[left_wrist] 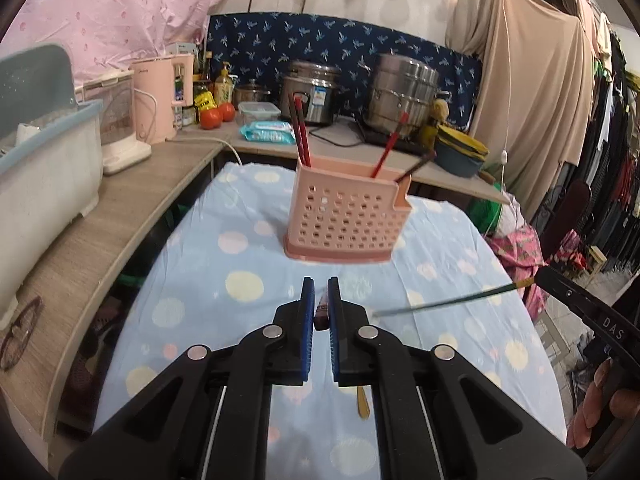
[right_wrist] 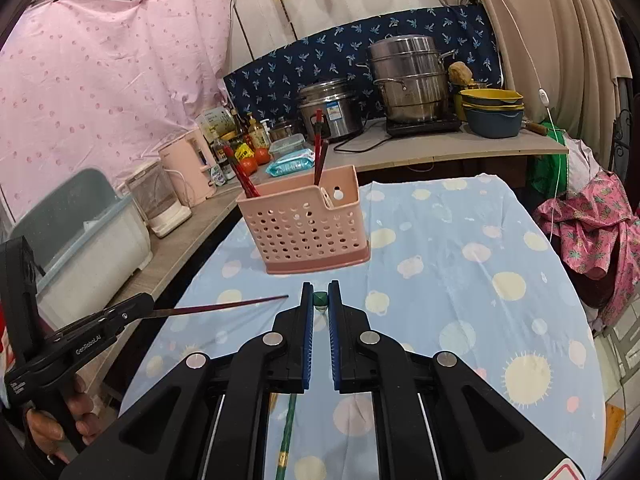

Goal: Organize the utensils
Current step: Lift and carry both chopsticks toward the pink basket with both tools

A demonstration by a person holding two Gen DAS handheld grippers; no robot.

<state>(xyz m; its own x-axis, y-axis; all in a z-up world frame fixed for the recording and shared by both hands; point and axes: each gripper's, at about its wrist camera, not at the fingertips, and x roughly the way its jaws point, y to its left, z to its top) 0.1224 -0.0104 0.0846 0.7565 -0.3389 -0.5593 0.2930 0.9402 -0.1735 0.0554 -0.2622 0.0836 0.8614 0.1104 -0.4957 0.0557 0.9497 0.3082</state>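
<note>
**Both jaws loaded, one chopstick each, holder not yet reached**

Jaws on the left gripper (left_wrist: 321,304) are pressed onto a dark red chopstick (right_wrist: 224,307); right wrist view shows it sticking out sideways over the table. Jaws on the right gripper (right_wrist: 320,304) pinch a green chopstick (left_wrist: 448,300), green end cap between the pads, shaft running back under the gripper.

Below the left gripper, a gold-coloured utensil handle (left_wrist: 362,402) lies on the dotted blue tablecloth (right_wrist: 460,280). Can't tell what kind of utensil.

Further out: pink perforated utensil holder (left_wrist: 346,216) stands upright mid-table, well apart from both grippers. Count in it: four red/dark chopsticks, two in the left part (left_wrist: 300,132), two leaning in the right part (left_wrist: 390,146). Small notched side compartment looks empty.

Step, as I read it: carry phase, both sticks lifted, neither inserted. Next move calls for tipping each stick towards vertical over the holder's open top, then letting go. Both are near horizontal now, so plenty of wrist rotation is needed. Go one at a time to avoid clashing.

Behind: counter with a rice cooker (left_wrist: 314,94), steamer pot (left_wrist: 404,94), pink kettle (left_wrist: 160,96).
</note>
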